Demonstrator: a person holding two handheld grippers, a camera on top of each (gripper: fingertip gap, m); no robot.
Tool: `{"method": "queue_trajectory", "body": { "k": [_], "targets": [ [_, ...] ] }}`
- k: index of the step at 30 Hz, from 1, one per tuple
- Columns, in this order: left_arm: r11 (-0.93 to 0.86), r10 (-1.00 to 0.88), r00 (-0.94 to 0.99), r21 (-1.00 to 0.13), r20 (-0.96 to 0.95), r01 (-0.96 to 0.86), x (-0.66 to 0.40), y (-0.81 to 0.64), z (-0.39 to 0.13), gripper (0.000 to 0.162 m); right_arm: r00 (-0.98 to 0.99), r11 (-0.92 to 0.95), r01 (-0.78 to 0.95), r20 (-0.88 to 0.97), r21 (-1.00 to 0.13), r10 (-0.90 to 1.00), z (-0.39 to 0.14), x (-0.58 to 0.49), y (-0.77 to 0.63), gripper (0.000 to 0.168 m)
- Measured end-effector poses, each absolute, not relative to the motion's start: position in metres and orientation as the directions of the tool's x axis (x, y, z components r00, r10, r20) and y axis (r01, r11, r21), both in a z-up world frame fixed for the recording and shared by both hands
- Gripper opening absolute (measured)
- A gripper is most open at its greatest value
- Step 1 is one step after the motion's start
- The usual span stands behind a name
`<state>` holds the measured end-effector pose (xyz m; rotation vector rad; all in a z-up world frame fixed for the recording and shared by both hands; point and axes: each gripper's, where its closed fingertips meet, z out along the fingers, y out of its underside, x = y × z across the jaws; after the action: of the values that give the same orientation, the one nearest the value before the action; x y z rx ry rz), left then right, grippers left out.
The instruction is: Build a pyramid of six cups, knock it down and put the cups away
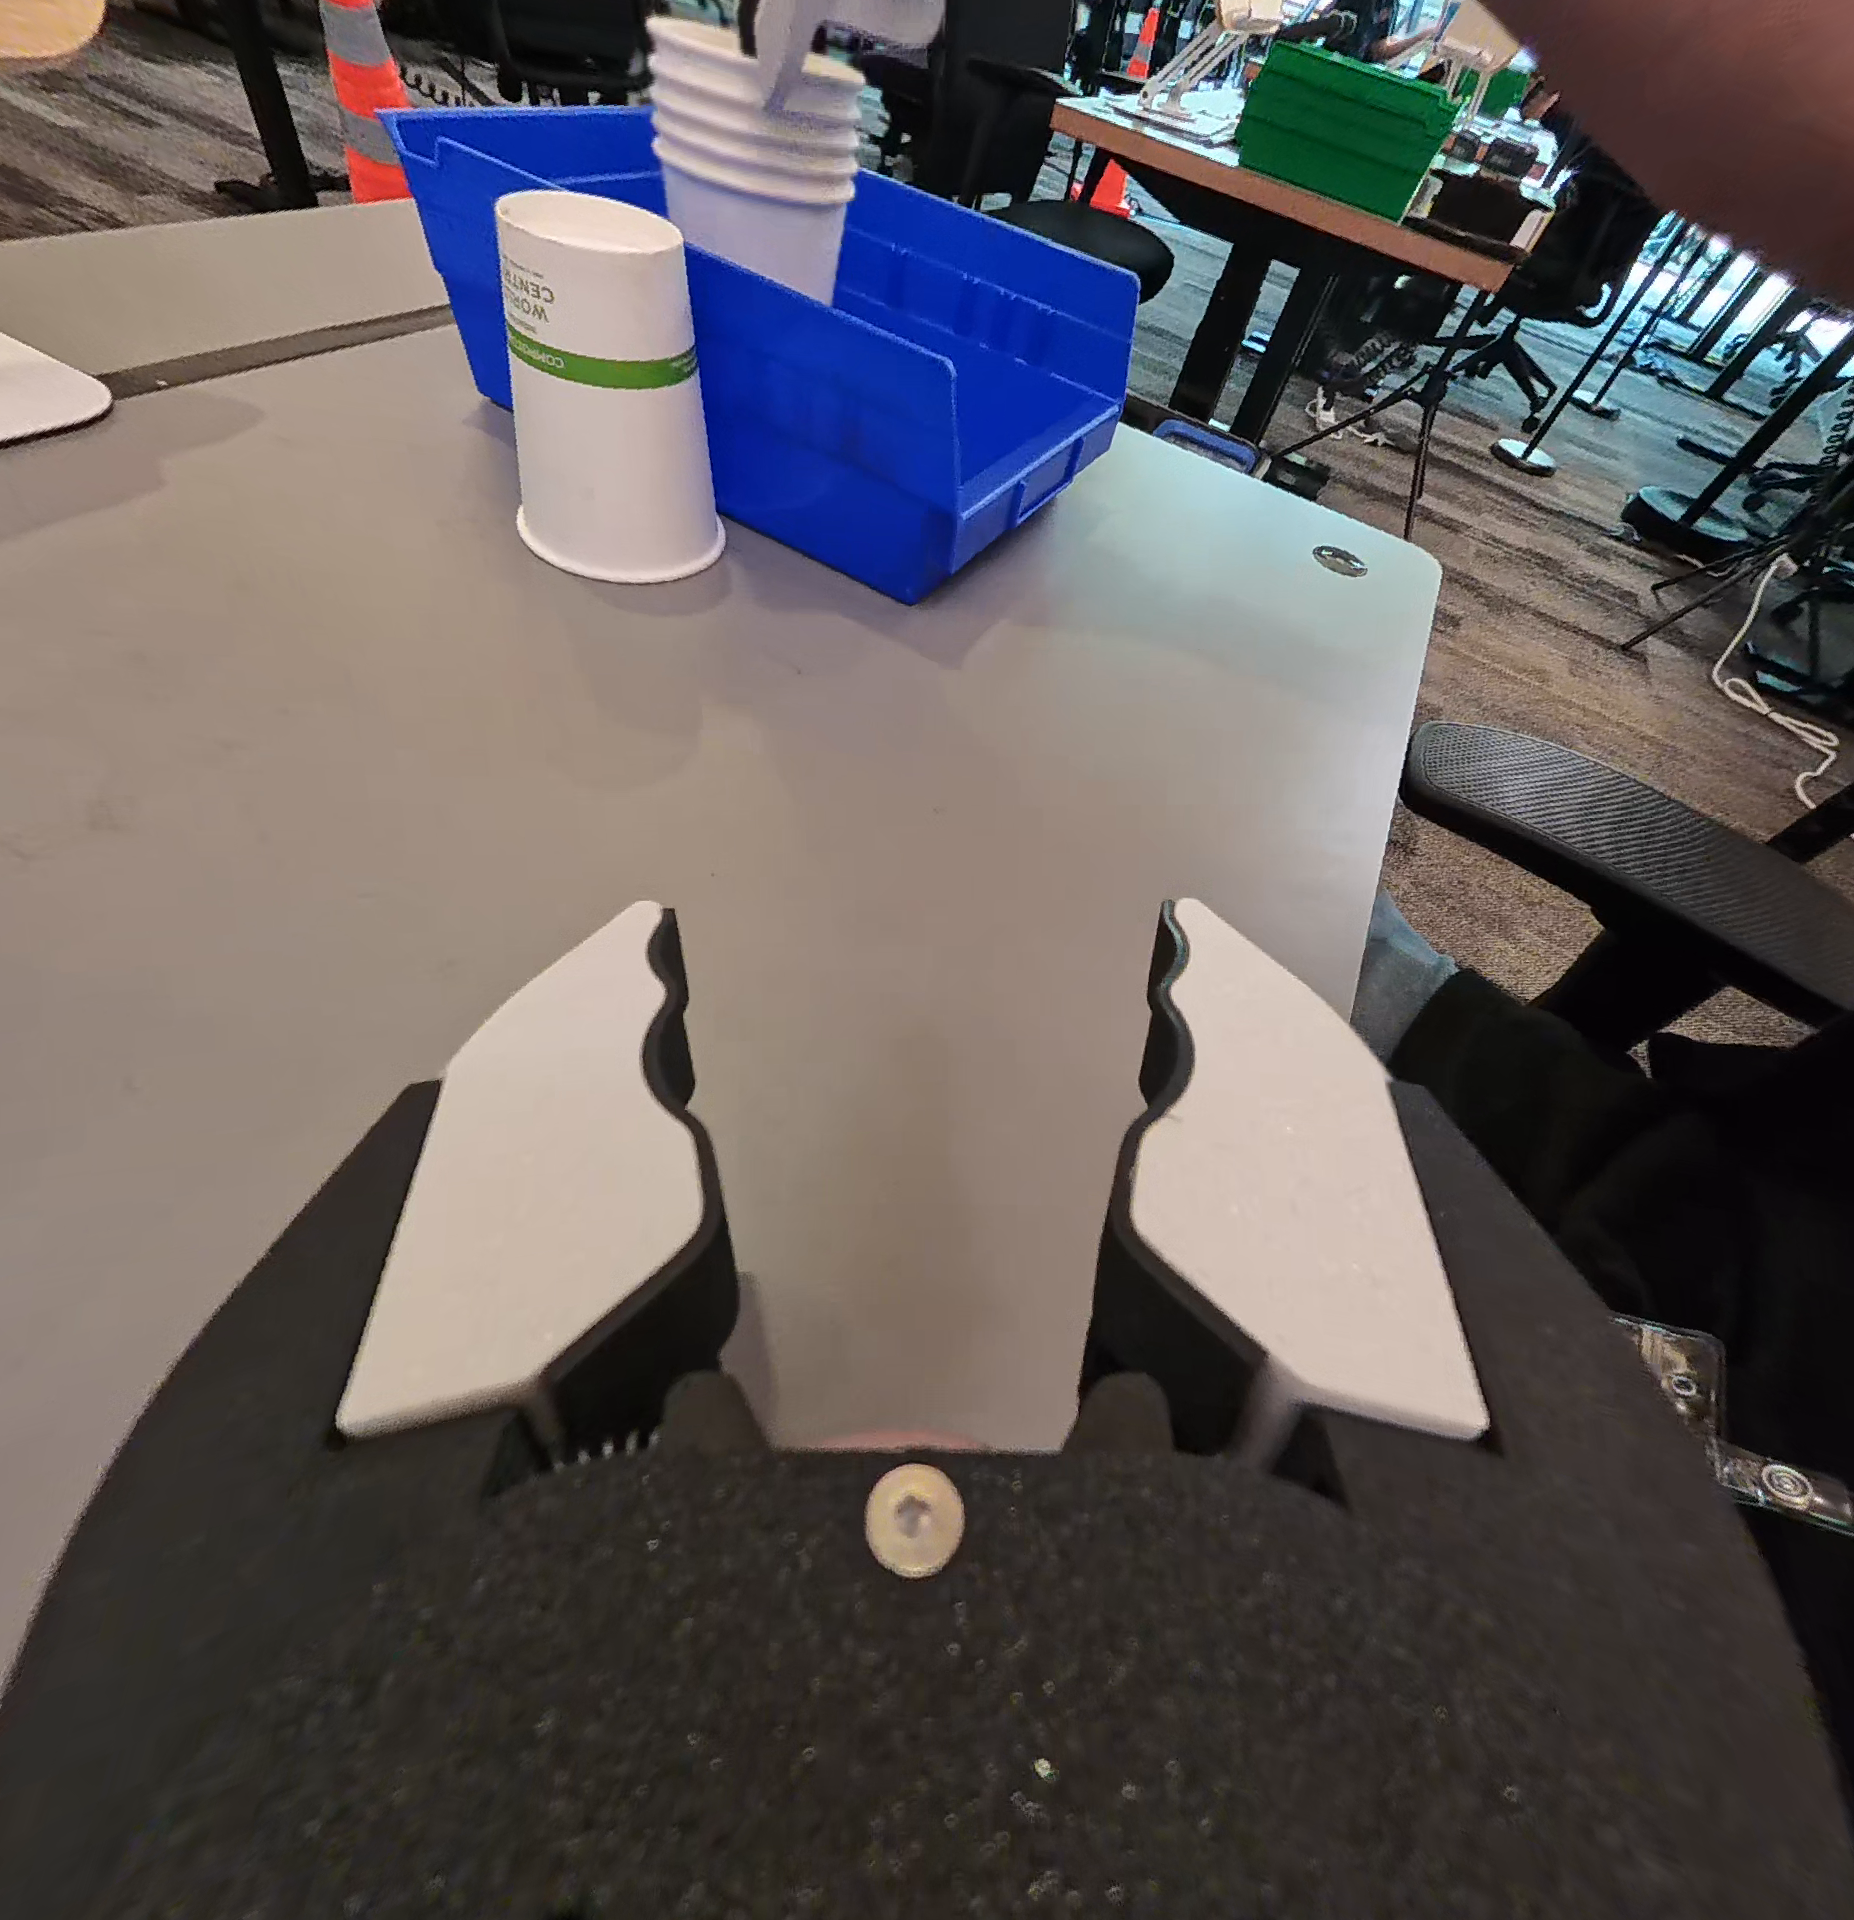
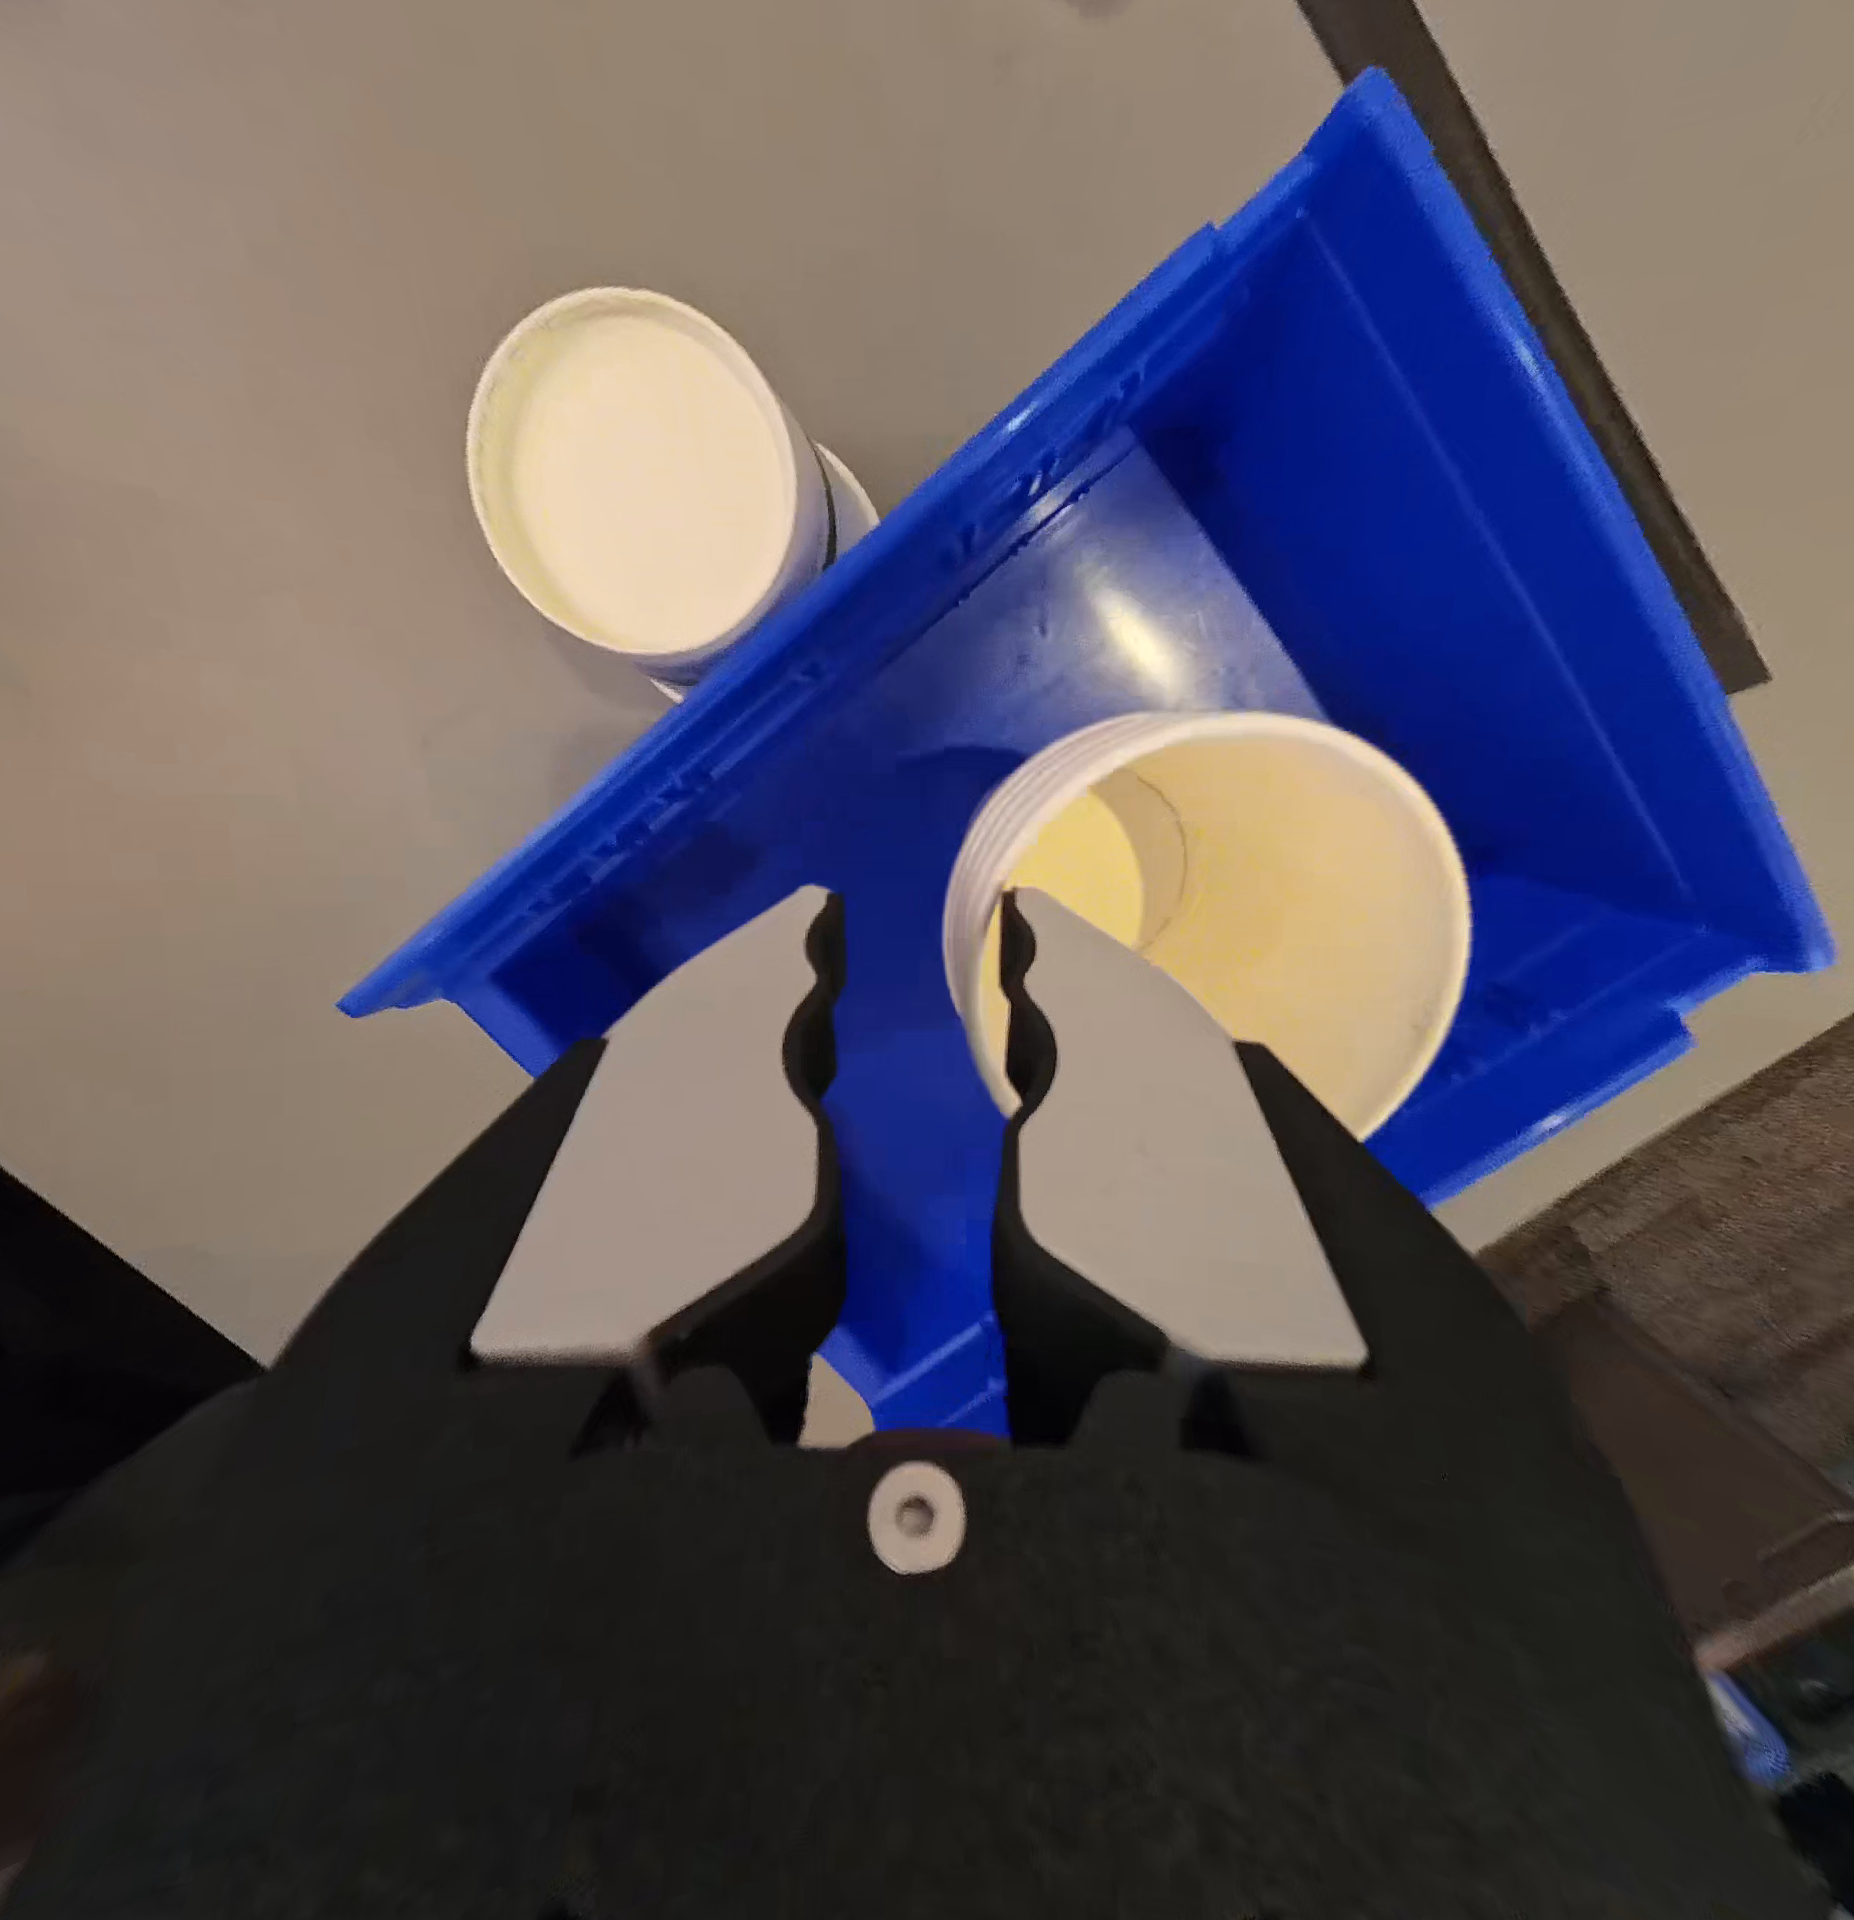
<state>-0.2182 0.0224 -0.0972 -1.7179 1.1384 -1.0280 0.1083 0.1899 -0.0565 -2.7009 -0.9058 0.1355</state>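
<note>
A: Where do our right gripper's (image 2: 915, 904) fingers stand?

B: Partly apart and closed on nothing. One fingertip (image 2: 1016, 935) dips inside the mouth of the stack of nested paper cups (image 2: 1318, 935). The other hangs outside the rim, with a clear gap to the cup wall.

A: And the left gripper (image 1: 918, 914)?

B: Wide open and empty, over bare grey table (image 1: 902, 727), well short of the cups.

A: Where are the cups, then?

B: The stack stands mouth-up in the blue bin (image 2: 1525, 520), which sits at the table corner. We see several rims one inside another, but we cannot count them surely. A single paper cup (image 2: 632, 468) stands upside down on the table just beside the bin's long wall.

A: So which step are we in?

B: There is no pyramid, only one lone cup out. We judge that we are either drawing cups from the stack to build, or at the last of the putting away. These views alone do not settle it.

A: What does the next move call for?

B: If we are drawing, we must close on the top cup's wall and lift straight up. The cups beneath may cling and come along.
</note>
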Motion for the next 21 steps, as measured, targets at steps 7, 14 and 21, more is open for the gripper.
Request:
{"method": "queue_trajectory", "body": {
  "k": [7,14,21],
  "targets": [
    [-0.262,-0.946,0.266,-0.922,0.187,-0.286,-0.219,0.025,-0.098,0.084,0.714,-0.620,0.688,0.198,-0.379,0.671,-0.013,0.084,0.193,0.058],
    [-0.252,-0.949,0.264,-0.918,0.172,-0.307,-0.219,0.023,-0.102,0.085,0.526,-0.466,0.843,0.225,-0.271,0.821,-0.027,0.020,0.191,0.078],
    [-0.252,-0.948,0.269,-0.918,0.170,-0.307,-0.221,0.025,-0.102,0.085,0.426,-0.401,0.905,0.278,-0.143,0.861,-0.075,0.004,0.208,0.091]
  ]
}}
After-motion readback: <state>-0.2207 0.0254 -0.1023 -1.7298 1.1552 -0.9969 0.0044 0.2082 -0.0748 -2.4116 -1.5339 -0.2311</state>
